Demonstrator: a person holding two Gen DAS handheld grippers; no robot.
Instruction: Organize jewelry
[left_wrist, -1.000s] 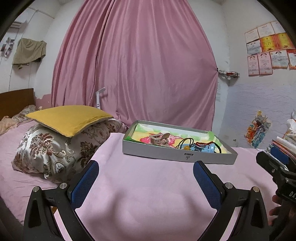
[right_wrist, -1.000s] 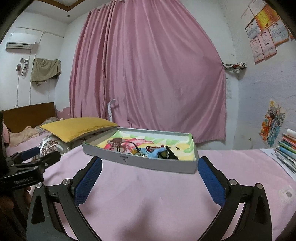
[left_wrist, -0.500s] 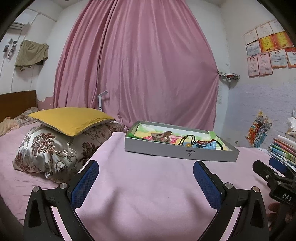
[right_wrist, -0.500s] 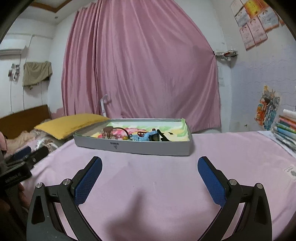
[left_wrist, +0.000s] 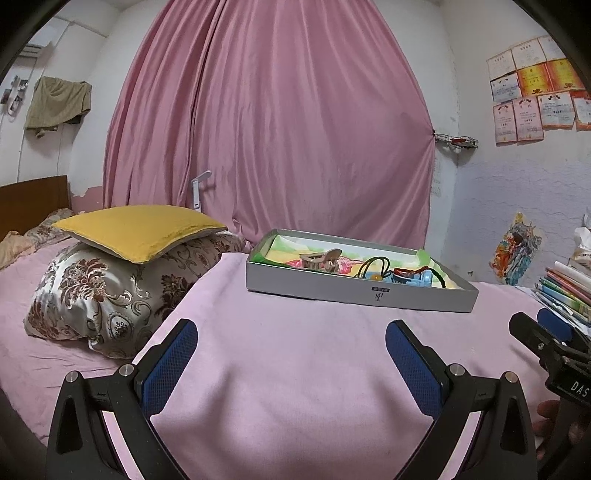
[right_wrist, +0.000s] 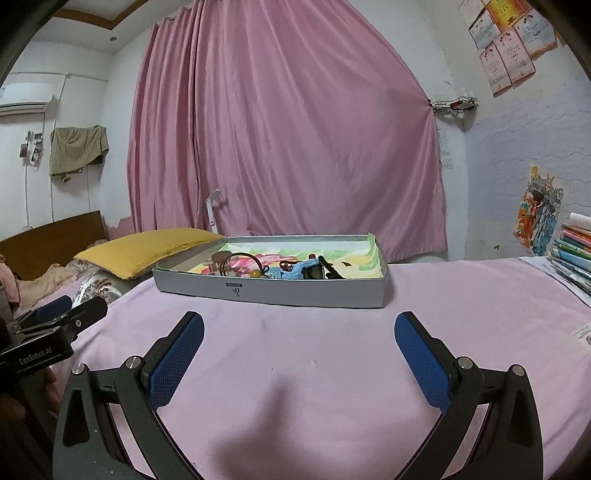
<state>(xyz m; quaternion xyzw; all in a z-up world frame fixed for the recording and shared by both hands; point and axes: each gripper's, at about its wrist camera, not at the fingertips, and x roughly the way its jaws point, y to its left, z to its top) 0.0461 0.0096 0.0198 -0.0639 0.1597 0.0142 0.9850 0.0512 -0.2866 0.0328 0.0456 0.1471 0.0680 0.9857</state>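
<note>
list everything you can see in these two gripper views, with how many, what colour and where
tray: one, grey, shallow, on the bed ahead of both grippers
hair clip: one, tan, in the tray's left part
cord loop with bead: one, dark with an amber bead, tray middle
blue clip: one, light blue, tray middle
bedspread: one, pink, under the tray
yellow pillow: one, on the floral pillow
floral pillow: one, silver and brown, left on the bed
curtain: one, pink, behind the bed
book stack: one, multicoloured, right edge
certificates: several, right wall
left gripper: open, blue pads, holds nothing
right gripper: open, blue pads, holds nothing
</note>
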